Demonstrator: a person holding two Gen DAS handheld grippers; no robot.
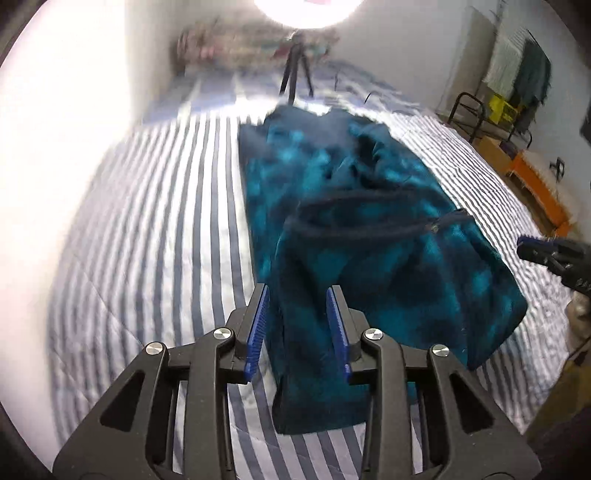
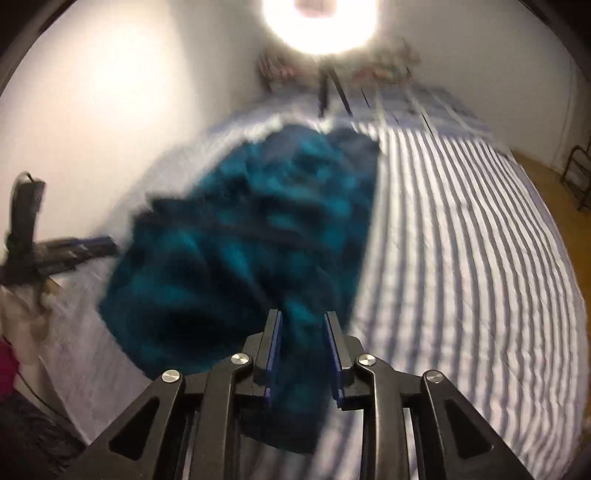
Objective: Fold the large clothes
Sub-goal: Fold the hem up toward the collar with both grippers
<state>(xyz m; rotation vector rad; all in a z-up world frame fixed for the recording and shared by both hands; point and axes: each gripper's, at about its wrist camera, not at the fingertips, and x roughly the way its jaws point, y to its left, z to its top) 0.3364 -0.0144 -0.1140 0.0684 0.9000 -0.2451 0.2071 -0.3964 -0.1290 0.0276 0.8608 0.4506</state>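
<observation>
A large teal and dark blue tie-dye garment lies rumpled on a striped bedsheet. My left gripper has its jaws apart with the garment's near left edge hanging between the blue pads, not pinched. My right gripper also stands with jaws apart around a fold of the garment; that view is blurred. The right gripper also shows at the right edge of the left wrist view, and the left gripper at the left edge of the right wrist view.
A tripod with a bright lamp stands at the bed's far end. A white wall runs along the bed's left side. An orange bench, a black chair and hanging clothes stand at the right.
</observation>
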